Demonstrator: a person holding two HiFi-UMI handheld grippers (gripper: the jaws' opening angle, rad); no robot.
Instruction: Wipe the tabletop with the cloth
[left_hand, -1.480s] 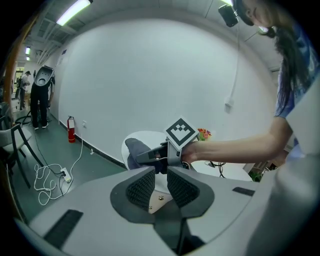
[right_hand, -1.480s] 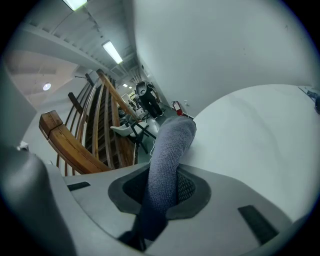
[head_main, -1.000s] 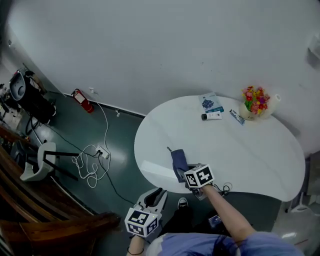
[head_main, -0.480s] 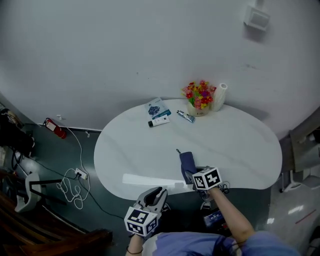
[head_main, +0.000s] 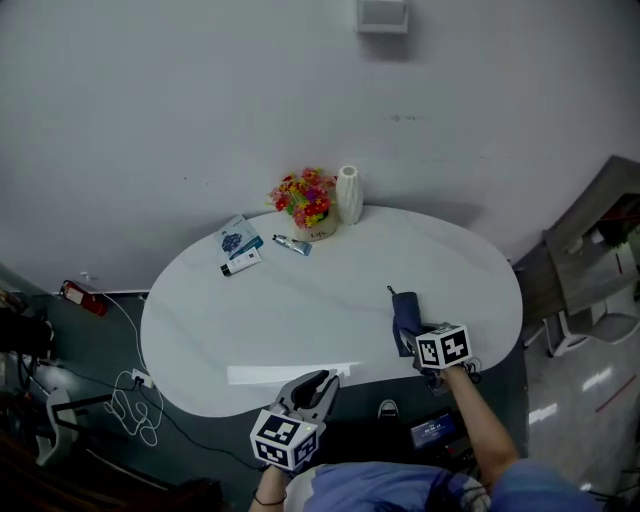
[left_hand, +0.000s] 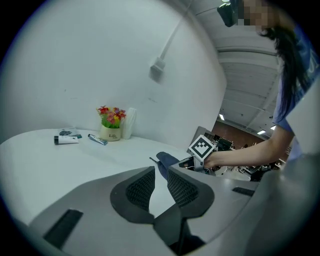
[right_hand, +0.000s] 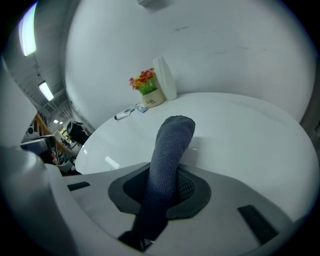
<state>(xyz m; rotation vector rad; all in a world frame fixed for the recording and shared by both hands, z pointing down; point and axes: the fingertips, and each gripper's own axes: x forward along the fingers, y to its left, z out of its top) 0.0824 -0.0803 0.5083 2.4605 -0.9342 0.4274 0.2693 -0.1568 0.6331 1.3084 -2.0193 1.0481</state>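
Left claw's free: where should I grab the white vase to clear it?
Probably grip the white vase round its mid-body, coming from the near side: it stands upright and slim, with the wall behind and the flowers close on its left.

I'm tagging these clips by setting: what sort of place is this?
Likely an office or workroom: a white oval table against a bare wall, loose cables on the dark floor, a red fire extinguisher by the wall.
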